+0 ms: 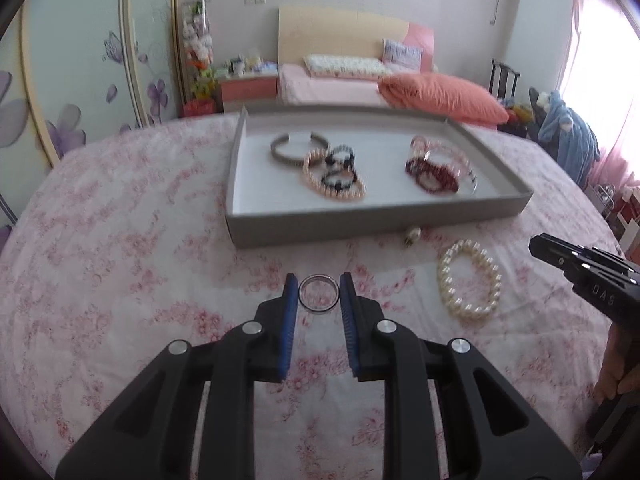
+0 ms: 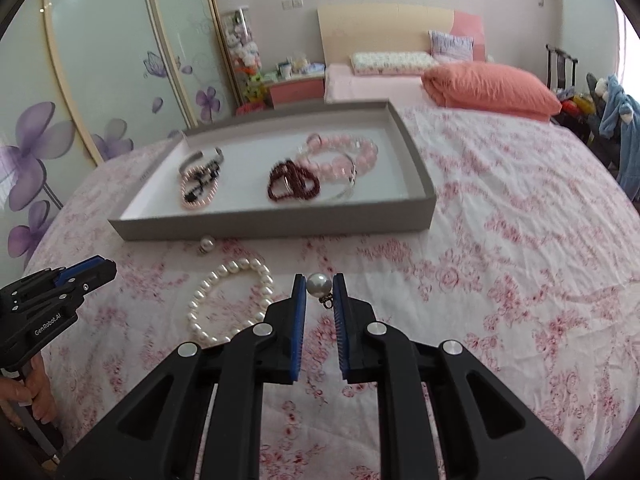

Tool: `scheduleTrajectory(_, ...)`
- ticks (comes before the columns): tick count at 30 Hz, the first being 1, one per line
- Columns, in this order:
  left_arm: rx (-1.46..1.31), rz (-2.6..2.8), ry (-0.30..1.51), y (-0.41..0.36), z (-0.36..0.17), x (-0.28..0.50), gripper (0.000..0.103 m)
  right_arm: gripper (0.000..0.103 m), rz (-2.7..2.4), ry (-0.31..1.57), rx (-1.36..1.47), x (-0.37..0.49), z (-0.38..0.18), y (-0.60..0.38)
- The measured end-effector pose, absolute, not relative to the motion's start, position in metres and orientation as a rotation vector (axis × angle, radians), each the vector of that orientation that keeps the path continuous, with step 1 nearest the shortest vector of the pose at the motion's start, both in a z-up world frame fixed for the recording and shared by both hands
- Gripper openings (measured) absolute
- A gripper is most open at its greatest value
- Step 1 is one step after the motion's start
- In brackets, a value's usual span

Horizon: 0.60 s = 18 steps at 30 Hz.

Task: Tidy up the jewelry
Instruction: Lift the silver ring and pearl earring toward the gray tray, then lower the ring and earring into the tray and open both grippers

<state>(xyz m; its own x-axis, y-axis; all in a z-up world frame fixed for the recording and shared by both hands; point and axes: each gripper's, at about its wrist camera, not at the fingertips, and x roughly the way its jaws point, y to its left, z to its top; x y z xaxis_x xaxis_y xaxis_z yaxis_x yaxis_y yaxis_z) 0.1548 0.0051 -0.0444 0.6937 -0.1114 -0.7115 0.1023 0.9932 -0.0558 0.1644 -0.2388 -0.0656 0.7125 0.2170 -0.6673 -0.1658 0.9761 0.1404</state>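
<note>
I see both tongs angled down over the bed (image 2: pixel 520 240) with its pink floral cover. The grey tray (image 1: pixel 380 224) lies ahead on the bed, holding two clusters of bracelets: a pink pearl strand (image 1: pixel 334 178) with dark beaded ones on the left, and dark red beads (image 1: pixel 432 174) with pale pink ones on the right. A white pearl bracelet (image 1: pixel 470 280) lies on the cover between my tongs and the tray, and a loose pearl piece (image 2: pixel 206 245) sits just before the tray wall. My left tongs (image 1: pixel 319 292) are clenched on a clear ring (image 1: pixel 319 293); my right tongs (image 2: pixel 319 286) grasp a pearl earring (image 2: pixel 319 284).
</note>
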Motion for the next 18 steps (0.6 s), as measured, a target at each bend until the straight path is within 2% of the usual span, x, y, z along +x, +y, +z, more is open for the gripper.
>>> scheduleTrajectory(10,-0.006,-0.080,0.564,-0.005,-0.003,0.130,0.022,0.015,0.200,0.487,0.014,0.140,-0.027,-0.224)
scheduleTrajectory(18,-0.015,-0.073,0.478,-0.009,0.014,0.126,0.022,0.015,0.185,0.322,0.007,0.123,-0.002,-0.219)
